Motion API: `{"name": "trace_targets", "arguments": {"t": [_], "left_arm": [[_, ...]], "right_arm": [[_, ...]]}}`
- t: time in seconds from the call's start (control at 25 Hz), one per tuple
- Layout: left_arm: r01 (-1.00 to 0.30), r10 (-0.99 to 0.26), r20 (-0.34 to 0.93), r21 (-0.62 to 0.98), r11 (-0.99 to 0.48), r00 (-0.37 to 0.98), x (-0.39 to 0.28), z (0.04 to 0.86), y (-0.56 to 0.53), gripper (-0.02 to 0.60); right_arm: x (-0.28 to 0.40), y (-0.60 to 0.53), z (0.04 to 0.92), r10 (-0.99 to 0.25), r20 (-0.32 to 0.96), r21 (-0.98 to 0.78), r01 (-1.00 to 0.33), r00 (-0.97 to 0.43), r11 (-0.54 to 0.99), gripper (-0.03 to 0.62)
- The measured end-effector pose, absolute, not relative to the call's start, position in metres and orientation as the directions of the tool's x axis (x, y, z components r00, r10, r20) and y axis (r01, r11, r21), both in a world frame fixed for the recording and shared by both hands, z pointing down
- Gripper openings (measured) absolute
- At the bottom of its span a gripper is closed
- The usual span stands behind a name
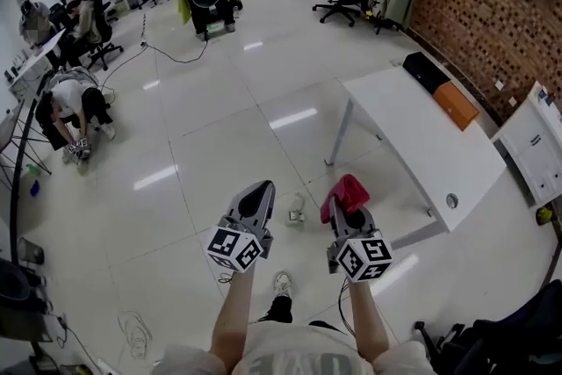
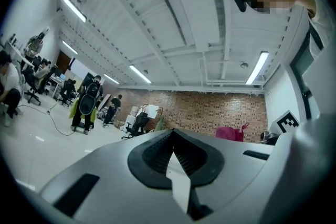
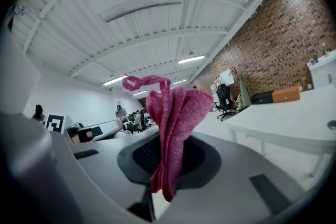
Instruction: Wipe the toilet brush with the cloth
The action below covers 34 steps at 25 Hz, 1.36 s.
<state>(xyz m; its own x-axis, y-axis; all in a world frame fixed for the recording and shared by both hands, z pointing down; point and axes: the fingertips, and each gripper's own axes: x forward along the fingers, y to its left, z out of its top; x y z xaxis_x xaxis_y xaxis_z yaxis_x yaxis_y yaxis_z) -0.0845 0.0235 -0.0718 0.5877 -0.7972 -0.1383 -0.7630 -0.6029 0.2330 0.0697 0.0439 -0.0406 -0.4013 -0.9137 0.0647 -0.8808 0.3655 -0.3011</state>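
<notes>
Right gripper view shows right gripper (image 3: 165, 159) pinching fuzzy, bunched pink cloth (image 3: 176, 113); left gripper (image 2: 173, 153) closed tight.

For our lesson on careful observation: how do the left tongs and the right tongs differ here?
The left tongs are shut on nothing; the right tongs are shut on a pink cloth. In the head view the left tongs' tip shows bare; the right tongs' tip is hidden under bunched cloth. Both are shut, side by side, pointing the same way.

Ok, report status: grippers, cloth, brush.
Left gripper shut. Right gripper shut on pink knitted cloth. Toilet brush not in view. White table off right.
</notes>
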Motion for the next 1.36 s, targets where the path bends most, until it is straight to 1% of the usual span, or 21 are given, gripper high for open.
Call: {"name": "trace_targets", "arguments": {"t": [0.16,0.36,0.56,0.84,1.08,1.36], "left_arm": [[-0.773,-0.816,-0.159,0.263,-0.577,0.555,-0.078,-0.073,0.102,0.003],[-0.791,-0.828,-0.156,0.245,-0.560,0.538,-0.056,-0.083,0.200,0.003],[-0.798,-0.828,-0.165,0.219,-0.561,0.536,-0.048,-0.102,0.266,0.003],[-0.793,-0.825,-0.192,0.229,-0.564,0.531,-0.046,-0.113,0.305,0.003],[-0.784,-0.806,-0.214,0.197,-0.589,0.552,-0.044,-0.127,0.323,0.003],[-0.789,-0.818,-0.212,0.221,-0.572,0.534,-0.043,-0.127,0.338,0.003]], "right_arm": [[0.082,0.120,-0.044,-0.907,0.039,-0.309,-0.869,-0.419,0.387,0.031],[0.096,0.214,-0.049,-0.895,0.050,-0.287,-0.865,-0.443,0.412,0.031],[0.095,0.286,-0.062,-0.893,0.048,-0.266,-0.868,-0.447,0.420,0.031],[0.097,0.326,-0.071,-0.895,0.035,-0.278,-0.864,-0.446,0.420,0.031],[0.092,0.337,-0.084,-0.897,0.004,-0.261,-0.866,-0.442,0.426,0.031],[0.095,0.354,-0.084,-0.889,0.015,-0.258,-0.861,-0.457,0.438,0.031]]}}
